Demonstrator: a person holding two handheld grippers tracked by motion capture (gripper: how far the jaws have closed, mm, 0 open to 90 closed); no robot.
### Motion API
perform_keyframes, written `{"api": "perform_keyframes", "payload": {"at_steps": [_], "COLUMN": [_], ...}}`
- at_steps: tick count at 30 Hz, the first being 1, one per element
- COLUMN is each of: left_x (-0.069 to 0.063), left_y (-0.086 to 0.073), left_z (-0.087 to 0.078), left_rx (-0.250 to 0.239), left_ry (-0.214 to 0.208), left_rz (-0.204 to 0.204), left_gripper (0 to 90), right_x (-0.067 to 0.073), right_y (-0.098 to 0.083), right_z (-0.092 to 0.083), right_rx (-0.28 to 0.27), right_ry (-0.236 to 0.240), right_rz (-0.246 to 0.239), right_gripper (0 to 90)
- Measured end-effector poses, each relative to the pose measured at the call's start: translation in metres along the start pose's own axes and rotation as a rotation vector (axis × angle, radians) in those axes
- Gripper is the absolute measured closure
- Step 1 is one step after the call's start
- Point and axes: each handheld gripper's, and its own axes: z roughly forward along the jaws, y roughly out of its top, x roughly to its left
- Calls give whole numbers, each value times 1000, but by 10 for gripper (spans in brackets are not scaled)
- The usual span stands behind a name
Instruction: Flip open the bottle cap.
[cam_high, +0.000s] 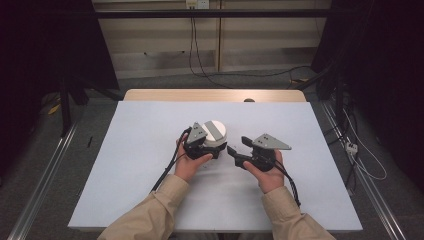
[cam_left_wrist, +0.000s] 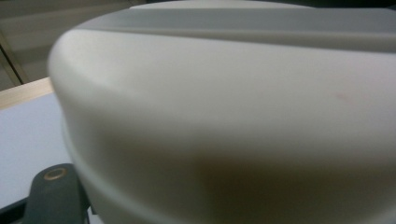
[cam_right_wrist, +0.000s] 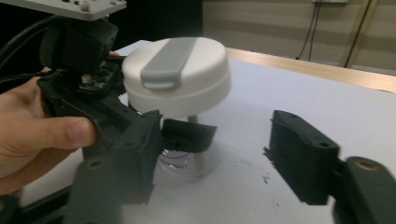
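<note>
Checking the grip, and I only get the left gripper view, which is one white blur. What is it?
Observer: A white lid with a grey flap, sitting on a clear cup.
Operator: Is the left gripper holding it?
Observer: Yes. The left gripper is clamped on the cup just under the lid.
Operator: And the right one?
Observer: The right gripper is open and empty, beside the cup and not touching it.
</note>
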Motion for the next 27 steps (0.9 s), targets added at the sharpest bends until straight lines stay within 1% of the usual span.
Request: {"api": "perform_keyframes", "payload": {"at_steps": [3, 5, 6, 8, 11, 14, 16, 18, 21, 25, 27], "left_x": [0, 0, 0, 0, 0, -1, -1, -1, -1, -1, -1], "left_y": [0, 0, 0, 0, 0, 0, 0, 0, 0, 0, 0], "left_z": [0, 0, 0, 0, 0, 0, 0, 0, 0, 0, 0], "left_rx": [-3, -3, -3, -4, -3, -2, -2, -2, -2, -1, -1], "left_ry": [-2, -1, -1, -1, -1, 1, 1, 2, 2, 2, 2], "left_rz": [-7, -4, -4, -4, -2, 0, 0, -1, -3, -2, -3], "left_gripper": [185, 185, 185, 185, 185, 185, 185, 185, 185, 185, 185], "right_x": [2, 3, 4, 5, 7, 8, 9, 9, 9, 9, 9], "right_y": [4, 6, 7, 8, 11, 13, 14, 14, 13, 13, 12], "right_z": [3, 5, 7, 9, 12, 14, 13, 12, 11, 14, 15], "right_rx": [2, 5, 10, 15, 26, 26, 21, 22, 40, 41, 51], "right_ry": [7, 15, 20, 39, 53, 62, 68, 70, 76, 77, 79], "right_rz": [1, 3, -3, 6, -7, -12, -9, -11, -12, -16, -15], "right_gripper": [447, 481, 514, 560, 674, 827, 894, 900, 900, 900, 900]}}
